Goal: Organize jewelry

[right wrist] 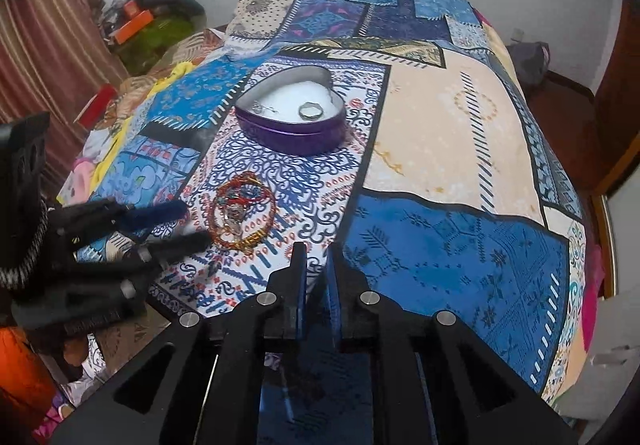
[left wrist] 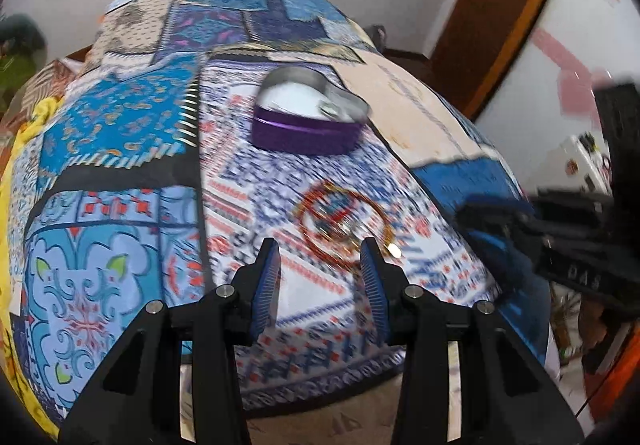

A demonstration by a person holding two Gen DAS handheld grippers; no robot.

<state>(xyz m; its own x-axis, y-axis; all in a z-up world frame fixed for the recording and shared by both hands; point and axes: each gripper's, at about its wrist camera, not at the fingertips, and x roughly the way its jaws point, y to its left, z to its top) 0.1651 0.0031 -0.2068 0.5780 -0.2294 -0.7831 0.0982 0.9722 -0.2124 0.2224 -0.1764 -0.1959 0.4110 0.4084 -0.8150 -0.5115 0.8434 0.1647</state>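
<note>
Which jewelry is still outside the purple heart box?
The red and gold bracelets, lying on the patterned bedspread. The silver ring already sits inside the box.

Purple heart tin (right wrist: 294, 125), blue patchwork bedspread (right wrist: 452, 245)

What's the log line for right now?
left gripper: open beside bracelets | right gripper: nearly closed, empty | heart tin: holds ring

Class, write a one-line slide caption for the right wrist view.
Heart-shaped purple tin holding a ring sits on a patchwork bedspread; tangled bracelets lie nearer, beside the left gripper.
</note>
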